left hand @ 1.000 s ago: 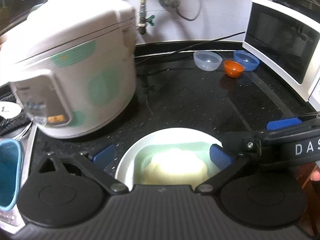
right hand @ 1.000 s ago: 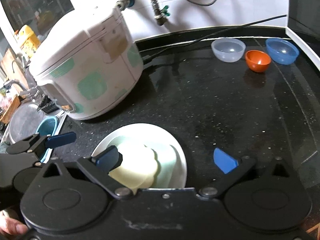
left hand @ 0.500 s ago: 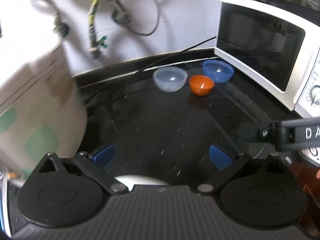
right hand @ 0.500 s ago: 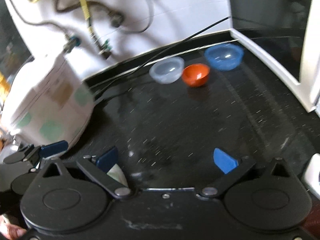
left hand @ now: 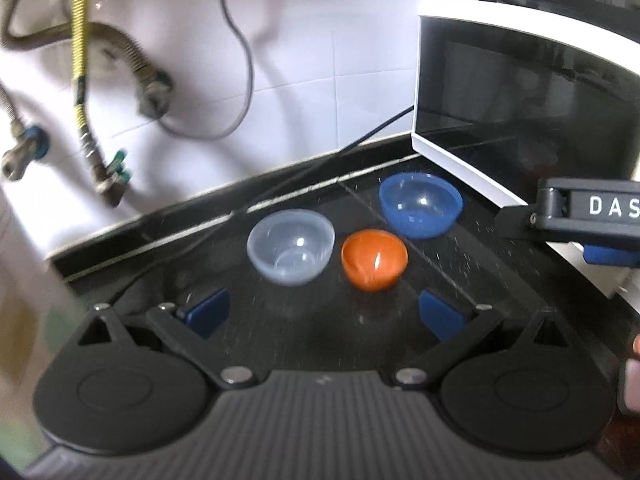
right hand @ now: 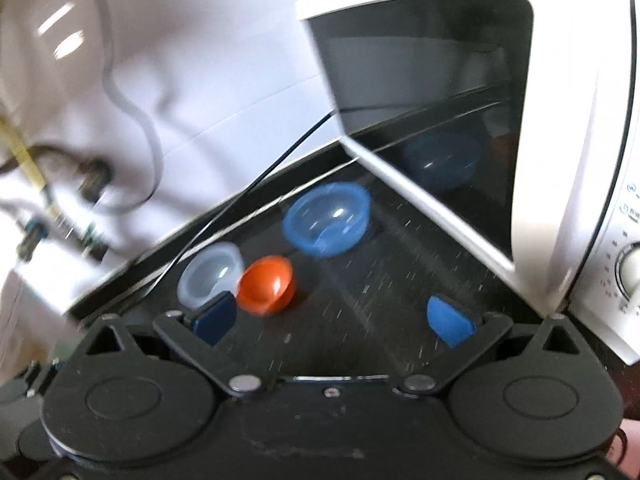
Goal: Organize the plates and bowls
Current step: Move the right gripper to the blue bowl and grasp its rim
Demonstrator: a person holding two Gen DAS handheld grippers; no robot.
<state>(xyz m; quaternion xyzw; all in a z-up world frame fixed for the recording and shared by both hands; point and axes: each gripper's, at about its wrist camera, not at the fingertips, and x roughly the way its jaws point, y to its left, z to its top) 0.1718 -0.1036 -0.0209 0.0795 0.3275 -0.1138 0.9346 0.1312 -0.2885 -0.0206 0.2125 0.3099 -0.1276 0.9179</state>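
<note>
Both tongs, left gripper (left hand: 324,314) and right gripper (right hand: 332,320), were spread and empty. Clear bowl (left hand: 290,246), orange bowl (left hand: 374,260) and blue bowl (left hand: 420,210) sat at the countertop's (left hand: 320,332) back edge; nesting them probably needed a gentle rim pinch.

The left wrist view looks forward and down along the left tongs (left hand: 324,314) from just above the black counter (left hand: 320,332), facing the tiled back wall (left hand: 312,60). The clear bowl (left hand: 291,246) and orange bowl (left hand: 374,259) sit close ahead between its tips, the blue bowl (left hand: 420,210) ahead to the right, beside the microwave (left hand: 520,104).

The right wrist view rides the right tongs (right hand: 332,316) from a similar low height, tilted and turned further right, so the microwave (right hand: 500,128) fills its right side. The three bowls (right hand: 266,286) lie ahead and to the left.

Both views share the bowls, the counter's back edge, the wall and the microwave front. The right tongs (left hand: 608,254) enter the left view's right edge.
</note>
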